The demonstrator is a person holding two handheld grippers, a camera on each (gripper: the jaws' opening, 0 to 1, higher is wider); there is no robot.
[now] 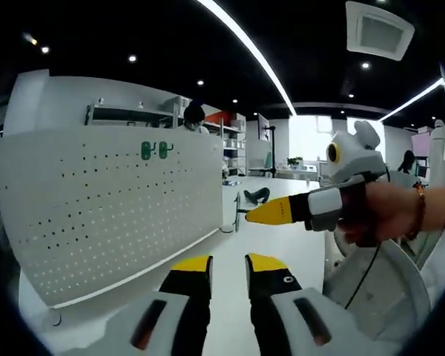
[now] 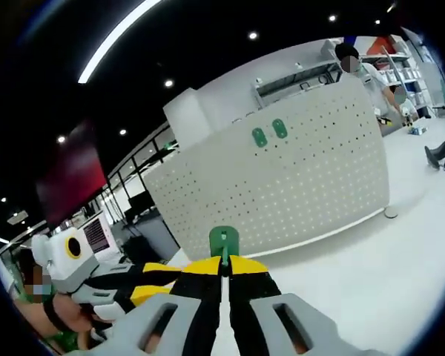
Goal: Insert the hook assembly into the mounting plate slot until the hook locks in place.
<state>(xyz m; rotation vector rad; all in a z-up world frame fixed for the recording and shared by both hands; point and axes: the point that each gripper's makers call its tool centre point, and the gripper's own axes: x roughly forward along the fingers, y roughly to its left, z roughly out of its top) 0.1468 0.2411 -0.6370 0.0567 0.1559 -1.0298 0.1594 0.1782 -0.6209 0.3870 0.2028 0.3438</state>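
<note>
White table point(image 2: 371, 274) wide open before pegboard point(image 2: 282, 185); right gripper point(image 2: 224, 268) clamped on green hook point(image 2: 224, 241), left gripper point(image 1: 228, 265) agape, empty.

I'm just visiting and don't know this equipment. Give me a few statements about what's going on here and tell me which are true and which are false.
1. The right gripper is shut on a green hook. True.
2. The left gripper holds a hook as well. False: its jaws stand apart with nothing between them.
3. Two green hooks already hang on the white pegboard. True: they sit side by side near its top edge.
4. The pegboard lies flat on the table. False: it stands upright on the white table.
5. The hook in the right gripper is already touching the pegboard. False: it is held apart from the board, in front of it.
</note>
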